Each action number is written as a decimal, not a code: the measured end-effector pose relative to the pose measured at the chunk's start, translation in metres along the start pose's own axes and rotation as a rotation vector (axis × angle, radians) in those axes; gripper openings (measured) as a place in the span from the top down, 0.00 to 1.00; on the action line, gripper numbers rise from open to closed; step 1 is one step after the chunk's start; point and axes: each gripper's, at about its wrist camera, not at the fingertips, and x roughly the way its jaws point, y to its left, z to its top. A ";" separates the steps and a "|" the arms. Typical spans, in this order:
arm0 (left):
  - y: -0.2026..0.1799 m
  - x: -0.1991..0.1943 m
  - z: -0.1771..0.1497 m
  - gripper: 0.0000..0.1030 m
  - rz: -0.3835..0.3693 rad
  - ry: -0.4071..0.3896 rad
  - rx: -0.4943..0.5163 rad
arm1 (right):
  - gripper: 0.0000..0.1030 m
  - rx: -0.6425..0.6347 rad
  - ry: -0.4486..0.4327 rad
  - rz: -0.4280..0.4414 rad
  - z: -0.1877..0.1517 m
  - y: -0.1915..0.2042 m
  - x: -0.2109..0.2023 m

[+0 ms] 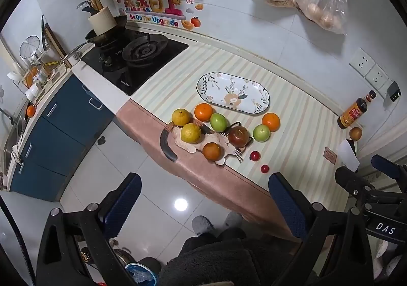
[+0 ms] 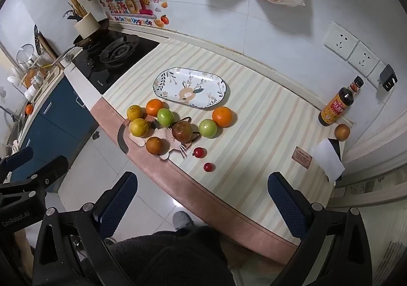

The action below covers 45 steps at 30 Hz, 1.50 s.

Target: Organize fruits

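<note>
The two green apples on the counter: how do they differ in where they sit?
The left green apple sits wedged in the cluster, against an orange and by the cat-shaped mat. The right green apple sits on the bare striped counter, beside the lone orange and nearer the right tool. Both look alike in colour and size, and neither is on the plate.

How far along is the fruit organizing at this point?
Nothing looks done: the oval floral plate holds no fruit. Nothing is in hand; the left claw and right claw are both open, short of the counter. All is left: oranges, green fruits, yellowish citrus and two small red fruits sit loose on the counter and cat-shaped mat.
</note>
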 end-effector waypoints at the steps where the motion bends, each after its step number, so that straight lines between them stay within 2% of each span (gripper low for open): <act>1: 0.000 0.000 0.000 0.01 -0.001 0.009 0.000 | 0.00 0.000 0.001 0.000 0.000 0.000 0.000; 45: 0.001 -0.007 0.000 0.01 -0.011 -0.014 -0.005 | 0.00 0.005 -0.010 -0.001 0.007 -0.015 -0.011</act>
